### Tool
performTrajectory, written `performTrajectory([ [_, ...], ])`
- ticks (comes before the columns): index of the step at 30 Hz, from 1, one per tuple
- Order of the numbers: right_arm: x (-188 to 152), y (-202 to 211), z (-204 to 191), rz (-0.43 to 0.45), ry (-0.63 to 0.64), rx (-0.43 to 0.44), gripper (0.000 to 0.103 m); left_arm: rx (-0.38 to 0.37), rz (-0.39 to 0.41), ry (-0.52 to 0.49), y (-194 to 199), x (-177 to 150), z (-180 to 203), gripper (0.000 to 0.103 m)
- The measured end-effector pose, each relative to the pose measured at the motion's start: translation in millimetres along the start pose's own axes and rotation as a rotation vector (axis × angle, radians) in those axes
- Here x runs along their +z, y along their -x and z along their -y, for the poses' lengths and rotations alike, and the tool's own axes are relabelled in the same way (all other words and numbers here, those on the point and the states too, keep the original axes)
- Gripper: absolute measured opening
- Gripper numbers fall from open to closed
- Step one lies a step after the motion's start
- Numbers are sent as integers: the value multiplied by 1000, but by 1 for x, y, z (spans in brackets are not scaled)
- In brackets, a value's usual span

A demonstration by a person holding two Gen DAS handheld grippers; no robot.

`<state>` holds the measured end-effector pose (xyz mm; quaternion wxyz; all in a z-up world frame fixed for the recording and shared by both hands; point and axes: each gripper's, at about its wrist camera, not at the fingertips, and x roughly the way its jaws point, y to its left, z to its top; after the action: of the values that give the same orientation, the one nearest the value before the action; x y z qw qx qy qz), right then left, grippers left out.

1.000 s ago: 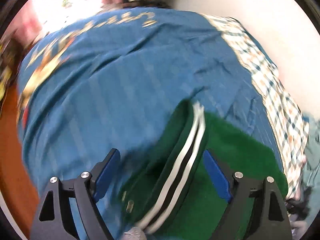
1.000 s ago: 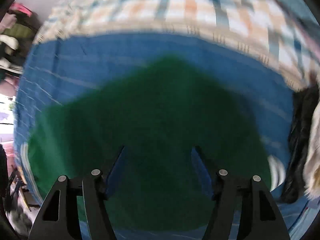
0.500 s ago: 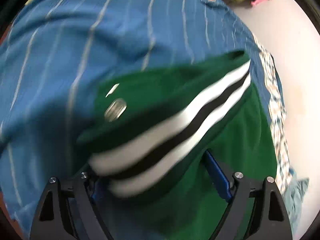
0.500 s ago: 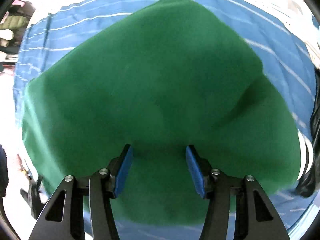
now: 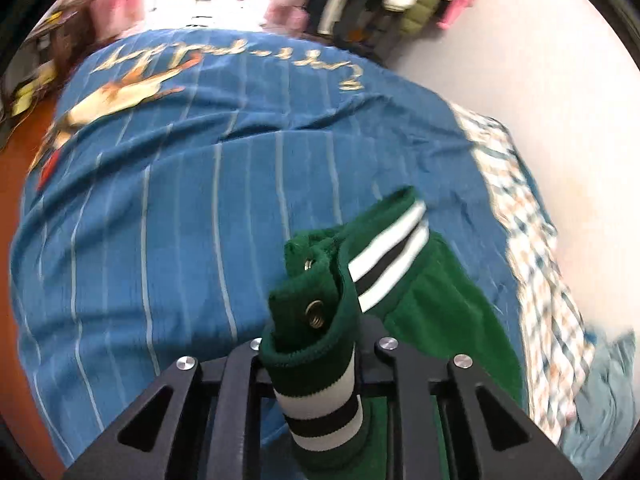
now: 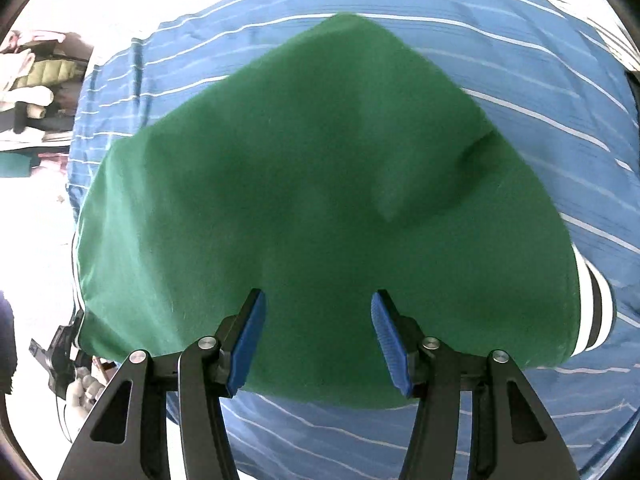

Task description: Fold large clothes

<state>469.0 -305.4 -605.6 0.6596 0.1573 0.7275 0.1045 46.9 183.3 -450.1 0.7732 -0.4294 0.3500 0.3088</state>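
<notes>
The green jacket [image 6: 320, 184] lies spread on the blue striped bedcover [image 5: 180, 208]. The left gripper [image 5: 312, 344] has just closed on its striped ribbed hem [image 5: 320, 392]; that thick bunch could slip free when lifted. The right gripper [image 6: 318, 340] hovers half open, holding nothing.

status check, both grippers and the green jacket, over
Left gripper jaws just closed on striped hem of green jacket. Right gripper open above jacket, gripping nothing. Jacket lies on blue striped sheet; nothing blocking.
</notes>
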Motion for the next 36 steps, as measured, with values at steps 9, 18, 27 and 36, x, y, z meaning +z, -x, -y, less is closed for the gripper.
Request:
performTrajectory([
  [9,5,-23,16,10,-95,-45,57,-26,-102,60,-73,-24,-18,59],
  [18,-8,-16,20,49,-172,-48,57,57,-61,-118,-67,8,15,19],
  [27,-32,-5,-52,69,-94,67,57,-48,199,-421,40,97,92,17],
  [36,-38,-82,-66,17,-88,-18,57,-177,235,-806,107,43,187,16],
])
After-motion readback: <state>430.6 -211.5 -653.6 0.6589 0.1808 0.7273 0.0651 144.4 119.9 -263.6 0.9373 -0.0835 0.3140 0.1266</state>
